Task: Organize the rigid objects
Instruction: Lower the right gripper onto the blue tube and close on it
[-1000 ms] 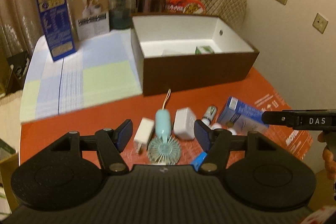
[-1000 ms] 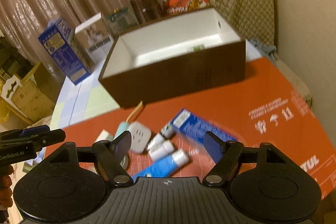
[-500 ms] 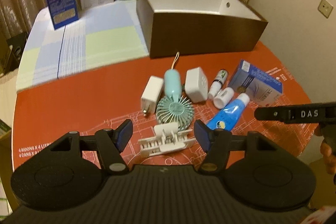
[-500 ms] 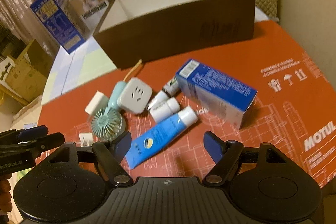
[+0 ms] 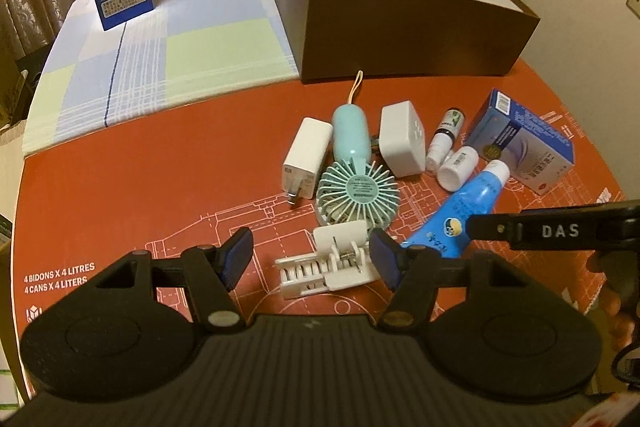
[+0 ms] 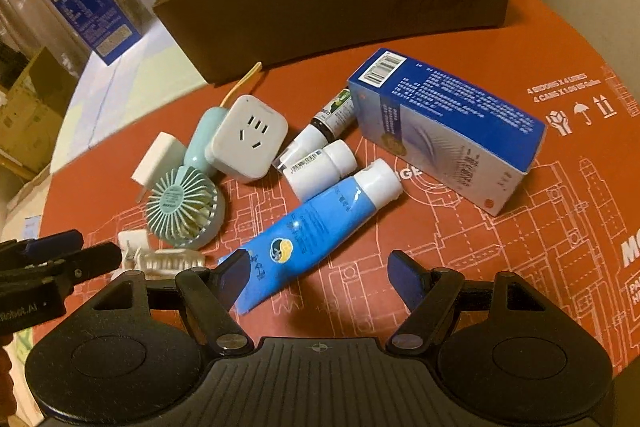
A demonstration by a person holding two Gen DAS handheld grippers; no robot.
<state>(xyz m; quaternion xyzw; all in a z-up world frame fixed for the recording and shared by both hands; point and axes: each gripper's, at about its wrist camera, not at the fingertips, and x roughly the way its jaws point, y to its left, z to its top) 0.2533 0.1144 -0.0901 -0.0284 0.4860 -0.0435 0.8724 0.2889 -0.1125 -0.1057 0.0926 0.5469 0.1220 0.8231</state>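
While both tools gape empty, the brown box [image 5: 400, 23] waits beyond; the blue carton [image 6: 444, 127] lies ahead of the right tool [image 6: 318, 277], the tube [image 6: 316, 223] touching its left finger, the white clip [image 5: 328, 265] between the left tool [image 5: 310, 255] fingers. Closing carelessly could squirt the tube.

You brought both grippers down close to the pile. Your left gripper [image 5: 310, 257] now has the white hair clip [image 5: 326, 261] between its open fingers. Your right gripper [image 6: 320, 273] now sits over the bottom end of the blue tube [image 6: 316, 225], fingers wide apart.
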